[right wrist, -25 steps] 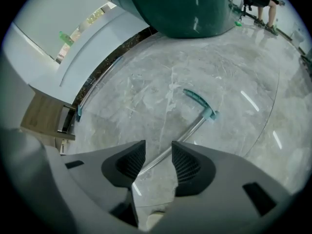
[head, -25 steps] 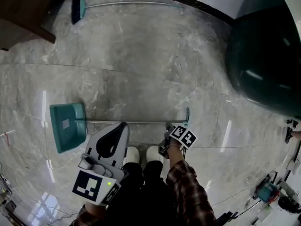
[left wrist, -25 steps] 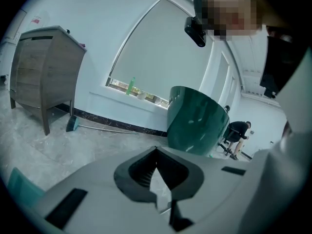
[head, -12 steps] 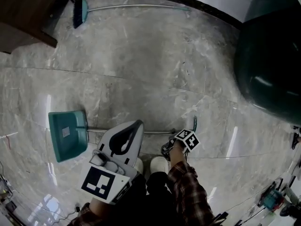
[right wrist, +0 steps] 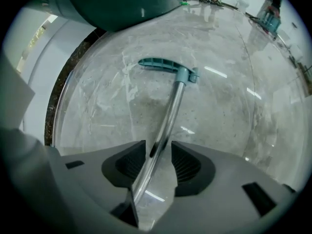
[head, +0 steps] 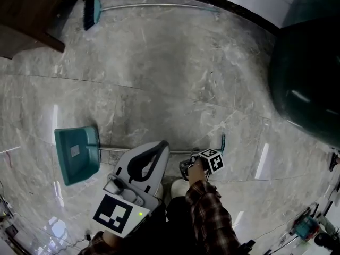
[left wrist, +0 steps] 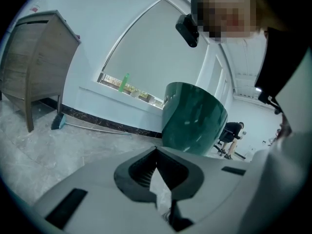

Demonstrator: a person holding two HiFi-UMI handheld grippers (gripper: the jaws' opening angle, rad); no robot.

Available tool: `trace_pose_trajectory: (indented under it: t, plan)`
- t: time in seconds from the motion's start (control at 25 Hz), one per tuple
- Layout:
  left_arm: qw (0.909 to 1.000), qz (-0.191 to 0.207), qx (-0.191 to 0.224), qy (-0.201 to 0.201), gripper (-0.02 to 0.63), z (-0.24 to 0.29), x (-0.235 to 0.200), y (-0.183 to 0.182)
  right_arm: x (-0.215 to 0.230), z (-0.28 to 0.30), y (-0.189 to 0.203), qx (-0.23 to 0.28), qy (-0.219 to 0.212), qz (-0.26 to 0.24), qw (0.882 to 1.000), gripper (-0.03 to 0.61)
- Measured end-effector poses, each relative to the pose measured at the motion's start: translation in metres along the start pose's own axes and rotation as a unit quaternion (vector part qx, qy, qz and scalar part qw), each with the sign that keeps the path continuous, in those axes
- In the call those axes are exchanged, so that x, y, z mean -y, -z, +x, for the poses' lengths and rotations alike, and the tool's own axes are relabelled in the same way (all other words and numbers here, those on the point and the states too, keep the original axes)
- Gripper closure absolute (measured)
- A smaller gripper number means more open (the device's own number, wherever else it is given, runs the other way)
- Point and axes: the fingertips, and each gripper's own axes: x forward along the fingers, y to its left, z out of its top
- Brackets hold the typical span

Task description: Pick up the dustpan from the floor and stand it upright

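Grey marble floor (head: 175,78) carries the dustpan (head: 76,154), flat by your feet with its pan to your left. Your right gripper (right wrist: 158,155) straddles its metal shaft (right wrist: 168,116) near the teal grip (right wrist: 161,65), jaws narrowly apart and not yet clamped, probably the best end for levering it upright. Your left gripper (left wrist: 156,152), closed and empty, hangs clear.

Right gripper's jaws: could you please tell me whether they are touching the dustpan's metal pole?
Cannot tell. In the right gripper view the dustpan's pole runs between the right gripper's jaws, close to both, but neither contact nor gap shows plainly.

Bright, even light glares off the polished floor (head: 159,78); fisheye edges bend.
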Motion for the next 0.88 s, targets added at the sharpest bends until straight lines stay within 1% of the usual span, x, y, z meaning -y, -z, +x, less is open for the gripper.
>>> trace_pose_trajectory:
  t: [0.12, 0.2, 0.24, 0.4, 0.52, 0.68, 0.8, 0.88]
  plan:
    - [1.0000, 0.003, -0.005, 0.002, 0.604, 0.000, -0.002, 0.002, -0.005, 0.008, -0.007, -0.011, 0.021, -0.026, 0.999, 0.428]
    - [1.0000, 0.001, -0.003, -0.001, 0.604, -0.001, -0.007, 0.003, -0.004, 0.009, -0.005, -0.012, 0.025, -0.020, 0.999, 0.437]
    - [1.0000, 0.000, -0.001, -0.003, 0.604, -0.001, -0.008, 0.002, -0.003, 0.008, -0.004, -0.009, 0.020, -0.014, 1.000, 0.440]
    - [1.0000, 0.000, 0.001, -0.001, 0.603, -0.003, -0.003, -0.004, -0.019, -0.006, -0.015, 0.023, -0.032, 0.001, 0.999, 0.459]
    - [0.9999, -0.012, 0.005, -0.005, 0.604, -0.011, 0.004, -0.017, -0.048, -0.036, -0.026, 0.056, -0.074, -0.008, 0.996, 0.469]
    - [0.9996, -0.020, 0.019, -0.007, 0.604, -0.026, 0.025, -0.055, -0.095, -0.103, -0.047, 0.105, -0.129, -0.047, 0.985, 0.479]
    - [0.9993, -0.018, 0.032, -0.006, 0.604, -0.037, 0.041, -0.092, -0.133, -0.159, -0.059, 0.144, -0.164, -0.091, 0.972, 0.480]
    - [0.9989, -0.019, 0.042, -0.006, 0.604, -0.045, 0.052, -0.117, -0.156, -0.196, -0.066, 0.169, -0.182, -0.125, 0.960, 0.480]
